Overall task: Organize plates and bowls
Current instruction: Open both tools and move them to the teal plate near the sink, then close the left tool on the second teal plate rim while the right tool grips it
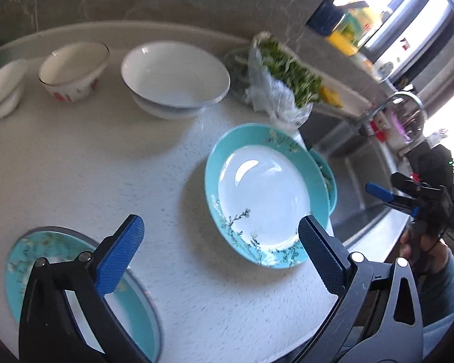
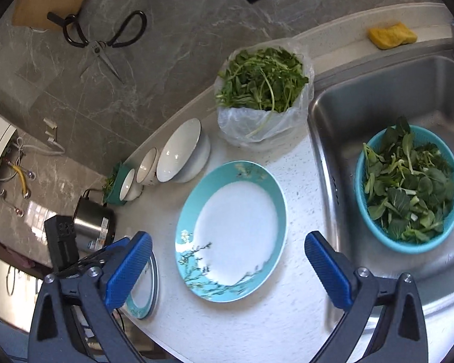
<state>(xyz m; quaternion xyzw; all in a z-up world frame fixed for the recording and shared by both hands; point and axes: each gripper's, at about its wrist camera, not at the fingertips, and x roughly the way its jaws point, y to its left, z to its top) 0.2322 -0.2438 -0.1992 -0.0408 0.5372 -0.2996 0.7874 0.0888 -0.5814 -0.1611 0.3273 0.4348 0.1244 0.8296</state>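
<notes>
A teal-rimmed plate (image 2: 231,233) with a white centre and a painted blossom branch is lying flat on the pale speckled table (image 2: 299,181), just ahead of the right claw (image 2: 228,275) and between its two blue pads, which are standing wide apart and holding nothing. The plate is looking like glazed ceramic: stiff, fairly heavy, slick and breakable, so it is probably best taken by pinching the raised rim at the near edge, one pad over and one under, with a firm but gentle squeeze. A second teal plate (image 1: 24,275) is sitting under the left claw (image 1: 218,257), partly hidden by its left finger; that claw is also spread fully open and empty, with the first plate lying just ahead of its right finger. Farther ahead of the left claw, a wide white bowl (image 1: 175,74) is resting nested in another, and to its left are standing a bowl with red markings (image 1: 74,71) and a small white bowl (image 1: 1,90); these are likely just as smooth and fragile, and a grip across the wall at the lip should be suiting them. Beyond the plate, a plastic bag of greens (image 2: 261,90) is sitting upright. To the right of the right claw, a steel sink (image 2: 378,90) is holding a teal colander of leaves (image 2: 408,187). Scissors (image 2: 103,45) are hanging on the wall far ahead.
</notes>
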